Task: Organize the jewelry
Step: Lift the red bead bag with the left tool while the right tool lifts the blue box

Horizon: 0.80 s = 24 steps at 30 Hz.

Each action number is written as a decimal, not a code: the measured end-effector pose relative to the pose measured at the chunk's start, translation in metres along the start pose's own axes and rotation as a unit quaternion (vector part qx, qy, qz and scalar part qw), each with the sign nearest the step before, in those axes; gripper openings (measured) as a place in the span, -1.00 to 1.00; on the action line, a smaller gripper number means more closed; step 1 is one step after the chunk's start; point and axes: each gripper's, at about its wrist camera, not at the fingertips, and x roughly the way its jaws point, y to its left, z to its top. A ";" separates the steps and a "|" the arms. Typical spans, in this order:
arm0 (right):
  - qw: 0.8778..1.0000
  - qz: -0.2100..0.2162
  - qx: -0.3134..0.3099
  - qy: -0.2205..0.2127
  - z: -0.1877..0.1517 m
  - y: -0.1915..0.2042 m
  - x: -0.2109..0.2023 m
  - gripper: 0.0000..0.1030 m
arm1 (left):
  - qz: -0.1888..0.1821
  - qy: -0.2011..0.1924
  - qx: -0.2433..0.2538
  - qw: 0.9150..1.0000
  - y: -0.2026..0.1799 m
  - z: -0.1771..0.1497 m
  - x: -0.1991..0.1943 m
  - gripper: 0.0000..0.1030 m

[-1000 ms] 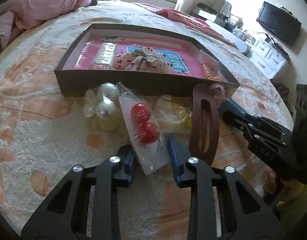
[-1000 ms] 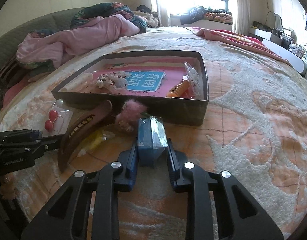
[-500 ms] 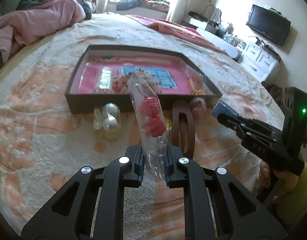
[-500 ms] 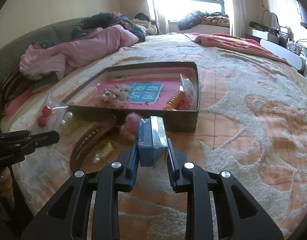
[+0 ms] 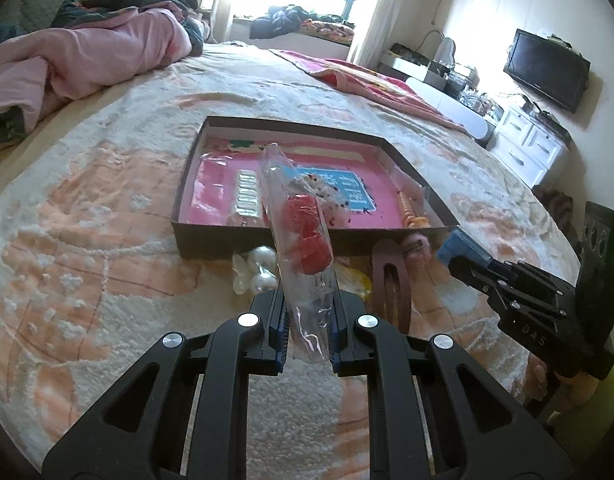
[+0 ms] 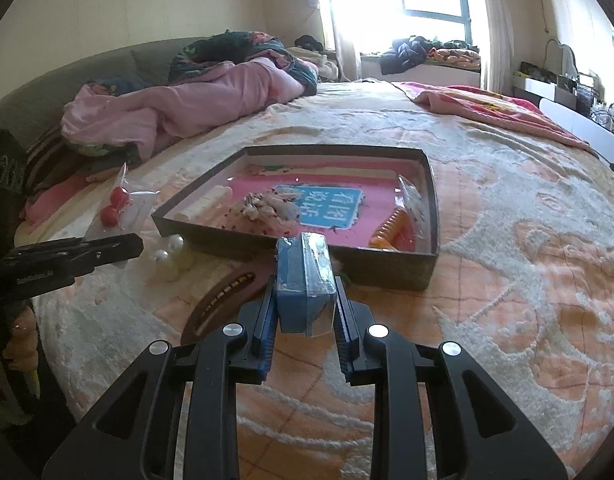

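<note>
My left gripper (image 5: 307, 328) is shut on a clear bag of red ball earrings (image 5: 303, 236) and holds it upright above the bed, short of the dark box (image 5: 211, 236). That bag also shows in the right wrist view (image 6: 115, 208). My right gripper (image 6: 303, 312) is shut on a blue packet in clear wrap (image 6: 303, 276), held above the bed before the box (image 6: 387, 272). The box has a pink floor and holds a silver clip, a pale flowery piece and an orange comb (image 6: 387, 228).
On the blanket before the box lie a bag of pearl balls (image 5: 259, 272), a yellow bag (image 5: 359, 280), a brown hair clip (image 5: 391, 280) and a pink fluffy piece (image 5: 417, 246). A pink quilt (image 6: 179, 104) lies at the far left. A TV and white drawers stand at the right.
My left gripper closed on the earring bag and lifted it off the blanket. Both grippers rose and pulled back from the box, the right one still holding the blue packet.
</note>
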 end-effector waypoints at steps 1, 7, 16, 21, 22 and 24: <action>1.000 0.002 0.000 0.000 0.001 0.001 0.001 -0.53 | 0.002 -0.001 0.000 1.000 0.001 0.001 0.000 -0.83; 1.000 0.005 -0.004 -0.007 0.009 0.004 0.003 -0.53 | 0.010 -0.008 -0.006 1.000 0.007 0.007 -0.001 -0.83; 1.000 -0.004 -0.005 -0.016 0.024 -0.001 0.007 -0.53 | 0.016 -0.022 -0.006 1.000 0.010 0.027 0.003 -0.83; 1.000 -0.011 -0.004 -0.020 0.033 -0.006 0.012 -0.53 | 0.023 -0.027 -0.005 0.999 0.013 0.041 0.008 -0.83; 1.000 -0.013 -0.005 -0.021 0.035 -0.007 0.013 -0.53 | 0.026 -0.028 -0.004 0.999 0.015 0.044 0.010 -0.83; 1.000 -0.017 -0.004 -0.021 0.038 -0.010 0.016 -0.53 | 0.031 -0.027 -0.005 0.999 0.018 0.049 0.014 -0.83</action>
